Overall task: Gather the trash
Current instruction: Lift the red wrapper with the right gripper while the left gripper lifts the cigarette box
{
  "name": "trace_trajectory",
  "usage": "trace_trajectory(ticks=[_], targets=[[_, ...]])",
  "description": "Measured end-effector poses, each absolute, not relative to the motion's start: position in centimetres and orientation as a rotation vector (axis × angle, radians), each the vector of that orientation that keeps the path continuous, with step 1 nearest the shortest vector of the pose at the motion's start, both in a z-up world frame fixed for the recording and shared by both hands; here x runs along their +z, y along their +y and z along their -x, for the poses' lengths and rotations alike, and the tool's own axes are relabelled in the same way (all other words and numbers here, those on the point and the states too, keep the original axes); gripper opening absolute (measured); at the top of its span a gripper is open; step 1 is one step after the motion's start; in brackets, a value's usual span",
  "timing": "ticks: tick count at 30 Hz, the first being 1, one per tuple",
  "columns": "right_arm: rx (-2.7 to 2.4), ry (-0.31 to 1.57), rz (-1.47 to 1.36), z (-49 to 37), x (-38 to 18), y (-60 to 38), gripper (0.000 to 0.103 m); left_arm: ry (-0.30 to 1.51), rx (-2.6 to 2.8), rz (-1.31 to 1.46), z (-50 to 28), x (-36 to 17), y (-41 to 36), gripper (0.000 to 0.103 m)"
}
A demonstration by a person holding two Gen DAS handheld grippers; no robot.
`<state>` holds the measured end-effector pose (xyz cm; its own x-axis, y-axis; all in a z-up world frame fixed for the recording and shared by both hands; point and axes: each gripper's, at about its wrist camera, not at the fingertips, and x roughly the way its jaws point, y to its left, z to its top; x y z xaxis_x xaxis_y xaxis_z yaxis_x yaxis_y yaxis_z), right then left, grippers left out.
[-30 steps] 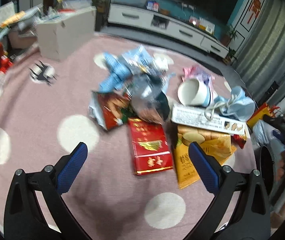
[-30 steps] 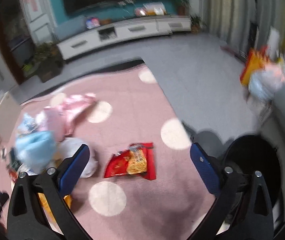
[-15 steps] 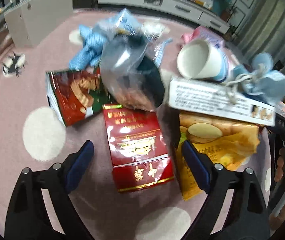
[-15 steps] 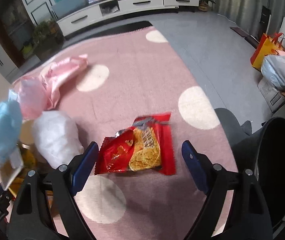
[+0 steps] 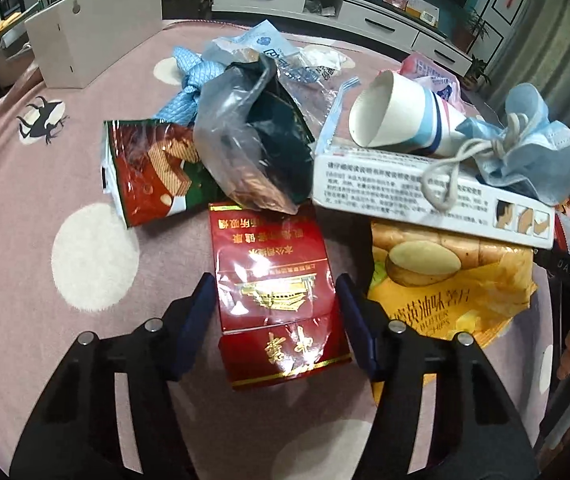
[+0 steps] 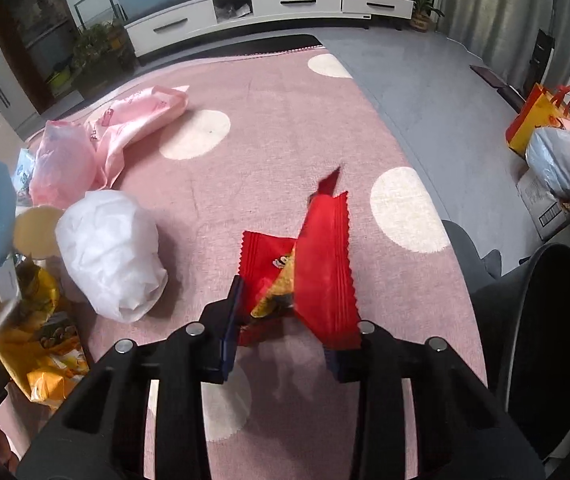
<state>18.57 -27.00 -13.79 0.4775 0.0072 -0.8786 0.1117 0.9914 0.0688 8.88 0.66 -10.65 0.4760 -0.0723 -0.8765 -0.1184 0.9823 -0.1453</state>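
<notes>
On the pink dotted carpet (image 5: 85,320) lies a trash pile. A red cigarette pack (image 5: 273,280) lies flat between the blue pads of my left gripper (image 5: 275,292). Its jaws are closing, and a thin gap still shows at the right pad. Behind the pack are a clear plastic bag (image 5: 245,140), a red-green snack box (image 5: 145,168), a paper cup (image 5: 397,120), a white carton (image 5: 425,196), a blue mask (image 5: 533,152) and a yellow chip bag (image 5: 445,292). My right gripper (image 6: 291,304) is closing on a red snack wrapper (image 6: 321,260), which is pinched and folded upward.
A black bin (image 6: 553,340) stands at the right edge, next to the right gripper. A crumpled white bag (image 6: 113,252) and pink bags (image 6: 125,128) lie to its left. A white board box (image 5: 93,28) and a TV bench (image 5: 325,4) stand beyond the carpet.
Both grippers came down toward the carpet and their jaws narrowed. The left now flanks the red pack. The right closed on the red wrapper, which folded up from flat.
</notes>
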Motion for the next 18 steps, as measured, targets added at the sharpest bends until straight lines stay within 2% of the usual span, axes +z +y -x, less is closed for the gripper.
trace_trajectory(ticks=[5, 18], targets=[[-0.043, 1.048, -0.137, -17.7, -12.8, -26.9, 0.032, 1.047, 0.027, 0.169, -7.7, -9.6, 0.5, 0.062], [-0.017, 0.905, -0.178, -14.2, -7.2, -27.3, 0.032, 0.837, 0.002, 0.089, -2.7, -2.5, -2.3, 0.062]])
